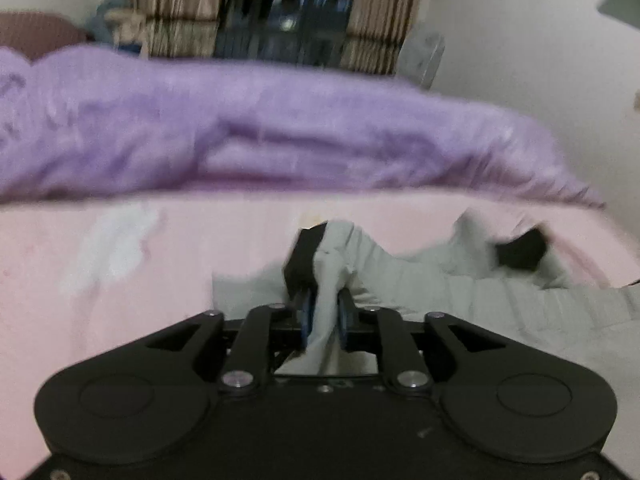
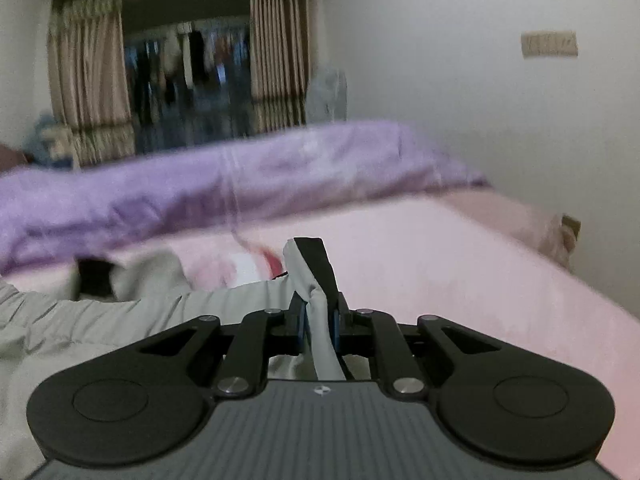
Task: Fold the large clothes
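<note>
A pale grey garment [image 1: 460, 292] with black cuffs lies on a pink bed sheet [image 1: 120, 320]. My left gripper [image 1: 323, 312] is shut on a bunched end of the garment, with a black cuff [image 1: 304, 256] standing up just past the fingers. A second black cuff [image 1: 520, 252] shows to the right. In the right wrist view my right gripper [image 2: 318, 320] is shut on another end of the garment [image 2: 120, 320], its black cuff [image 2: 320, 260] sticking up. The other cuff [image 2: 94, 276] lies to the left.
A rumpled purple duvet [image 1: 260, 132] is heaped across the far side of the bed, also in the right wrist view [image 2: 200, 188]. A white wall [image 2: 480, 100] runs along the right. Striped curtains [image 2: 88, 92] and hanging clothes are behind.
</note>
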The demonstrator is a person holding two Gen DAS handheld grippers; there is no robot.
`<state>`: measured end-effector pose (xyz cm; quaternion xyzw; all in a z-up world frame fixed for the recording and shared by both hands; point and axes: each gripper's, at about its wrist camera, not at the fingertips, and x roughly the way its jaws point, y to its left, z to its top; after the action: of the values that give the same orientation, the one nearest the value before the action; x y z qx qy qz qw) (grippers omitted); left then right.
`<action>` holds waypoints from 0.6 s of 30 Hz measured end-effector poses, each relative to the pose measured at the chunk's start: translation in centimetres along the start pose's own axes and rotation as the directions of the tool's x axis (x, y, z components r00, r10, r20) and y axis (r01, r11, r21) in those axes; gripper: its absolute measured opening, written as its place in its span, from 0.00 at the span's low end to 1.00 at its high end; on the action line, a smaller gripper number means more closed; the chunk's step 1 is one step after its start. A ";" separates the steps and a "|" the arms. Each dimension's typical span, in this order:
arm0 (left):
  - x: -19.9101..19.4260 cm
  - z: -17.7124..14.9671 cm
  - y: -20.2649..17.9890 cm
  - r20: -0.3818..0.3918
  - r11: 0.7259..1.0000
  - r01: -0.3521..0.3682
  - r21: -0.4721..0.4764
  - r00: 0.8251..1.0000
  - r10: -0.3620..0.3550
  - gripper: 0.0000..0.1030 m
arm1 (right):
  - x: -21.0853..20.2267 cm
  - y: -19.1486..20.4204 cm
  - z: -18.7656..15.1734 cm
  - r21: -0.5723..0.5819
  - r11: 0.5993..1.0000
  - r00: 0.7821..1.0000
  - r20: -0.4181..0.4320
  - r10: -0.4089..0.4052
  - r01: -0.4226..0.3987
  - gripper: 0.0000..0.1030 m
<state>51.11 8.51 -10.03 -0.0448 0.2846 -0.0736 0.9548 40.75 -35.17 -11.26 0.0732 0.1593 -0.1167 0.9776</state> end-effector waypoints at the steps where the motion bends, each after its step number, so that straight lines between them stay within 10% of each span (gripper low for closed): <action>1: 1.2 -0.8 0.2 -0.014 1.000 -0.004 -0.004 1.000 0.004 0.19 | 0.6 -0.3 -0.6 0.004 1.000 0.999 -0.040 -0.006 0.007 0.17; 3: 1.7 -1.4 0.3 0.006 1.000 -0.012 -0.008 1.000 0.012 0.23 | 2.0 -0.8 -1.1 0.038 0.999 0.993 -0.117 -0.007 0.012 0.29; 7: 0.2 -0.7 0.0 0.035 0.998 -0.064 0.019 0.997 0.064 0.44 | 2.3 -3.0 -1.0 0.167 0.982 0.983 -0.176 -0.054 0.084 0.83; 10: -3.2 0.5 0.5 0.110 0.995 -0.101 -0.007 0.989 0.101 0.56 | 0.7 -5.2 -0.7 0.282 0.957 0.993 -0.116 -0.035 0.067 0.72; 13: -7.3 1.5 0.2 0.147 0.992 -0.116 -0.055 0.981 0.123 0.76 | -2.9 -5.8 0.3 0.323 0.945 0.999 -0.029 -0.046 0.053 0.32; 18: -11.1 -0.1 -4.9 0.088 0.998 -0.058 0.028 0.995 0.055 0.88 | -8.6 -1.5 1.3 0.269 0.963 0.995 0.092 -0.038 0.012 0.33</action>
<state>41.34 5.47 -3.52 -0.0254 0.2425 -0.0489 0.9686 32.84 -35.13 -7.44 0.1972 0.0958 -0.1531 0.9636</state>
